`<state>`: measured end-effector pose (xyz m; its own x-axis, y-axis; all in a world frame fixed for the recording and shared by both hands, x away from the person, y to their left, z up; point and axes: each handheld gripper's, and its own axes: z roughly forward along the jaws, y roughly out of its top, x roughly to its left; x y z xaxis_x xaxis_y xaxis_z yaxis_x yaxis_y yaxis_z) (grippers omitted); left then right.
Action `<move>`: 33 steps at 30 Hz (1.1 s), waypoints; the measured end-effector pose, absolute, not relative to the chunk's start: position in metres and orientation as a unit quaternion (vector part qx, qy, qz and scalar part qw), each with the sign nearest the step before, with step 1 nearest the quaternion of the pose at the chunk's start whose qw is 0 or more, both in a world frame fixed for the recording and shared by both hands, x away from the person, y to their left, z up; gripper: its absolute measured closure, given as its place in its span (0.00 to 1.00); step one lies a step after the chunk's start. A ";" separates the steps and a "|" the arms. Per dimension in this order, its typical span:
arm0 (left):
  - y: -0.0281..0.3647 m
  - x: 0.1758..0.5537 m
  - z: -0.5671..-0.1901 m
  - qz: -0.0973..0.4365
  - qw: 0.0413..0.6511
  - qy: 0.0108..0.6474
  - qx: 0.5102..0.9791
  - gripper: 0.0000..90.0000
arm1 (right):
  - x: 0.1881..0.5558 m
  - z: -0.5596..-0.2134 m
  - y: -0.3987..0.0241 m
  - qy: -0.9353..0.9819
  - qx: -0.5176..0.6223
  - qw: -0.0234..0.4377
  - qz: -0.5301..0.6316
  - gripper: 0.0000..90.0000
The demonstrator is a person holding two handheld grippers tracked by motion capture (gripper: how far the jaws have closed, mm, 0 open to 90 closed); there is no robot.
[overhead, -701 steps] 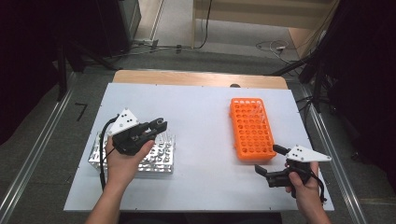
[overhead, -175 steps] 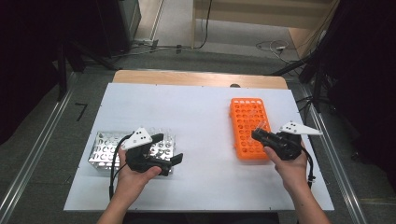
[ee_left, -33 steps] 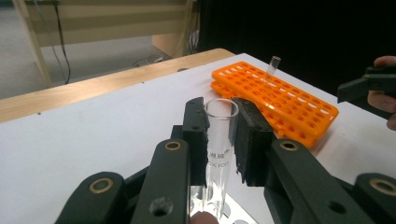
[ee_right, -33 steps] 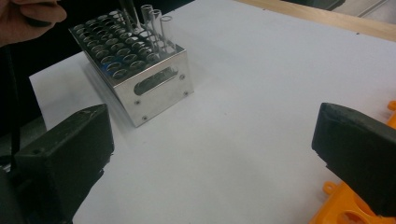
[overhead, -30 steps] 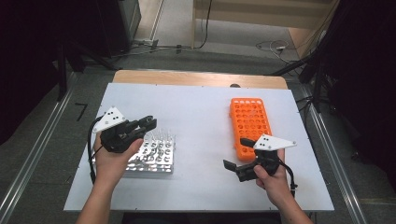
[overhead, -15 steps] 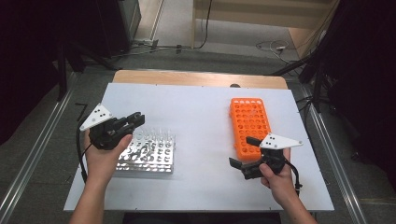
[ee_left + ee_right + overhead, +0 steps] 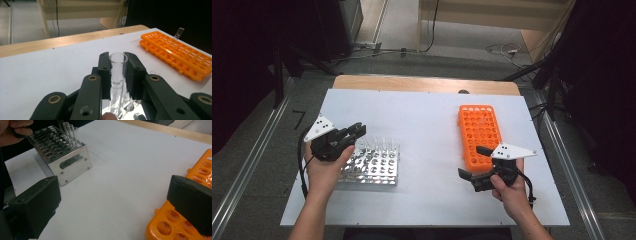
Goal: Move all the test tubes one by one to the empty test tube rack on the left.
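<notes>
The white table (image 7: 432,115) spreads beneath both claws. Its wooden edge strip (image 7: 422,83) lies well beyond the left claw (image 7: 357,130). Past the strip, cables (image 7: 432,30) trail over the grey floor (image 7: 452,62). A metal rail (image 7: 247,165) runs outward of the left claw, and another (image 7: 569,170) runs outward of the right claw (image 7: 473,162).

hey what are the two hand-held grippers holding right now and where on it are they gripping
The left hand-held gripper is shut on a clear glass test tube, clamped just below its open rim. The right hand-held gripper is open and holds nothing.
</notes>
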<state>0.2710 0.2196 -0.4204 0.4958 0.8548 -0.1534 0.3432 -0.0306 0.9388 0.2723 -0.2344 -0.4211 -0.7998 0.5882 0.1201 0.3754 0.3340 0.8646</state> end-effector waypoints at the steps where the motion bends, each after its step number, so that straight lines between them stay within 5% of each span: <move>1: 0.219 0.272 -0.422 0.237 0.535 0.443 0.679 0.84 | 0.272 -0.421 -0.234 0.809 0.298 0.107 0.495 0.00; 33: 0.203 0.279 -0.437 0.205 0.453 0.463 0.734 0.82 | 0.274 -0.420 -0.234 0.809 0.299 0.110 0.494 0.00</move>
<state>0.2786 0.2033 -0.4368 0.4866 0.8654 -0.1191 0.4943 -0.1603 0.8544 0.2738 -0.2340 -0.4202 -0.7972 0.5921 0.1179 0.3752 0.3329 0.8651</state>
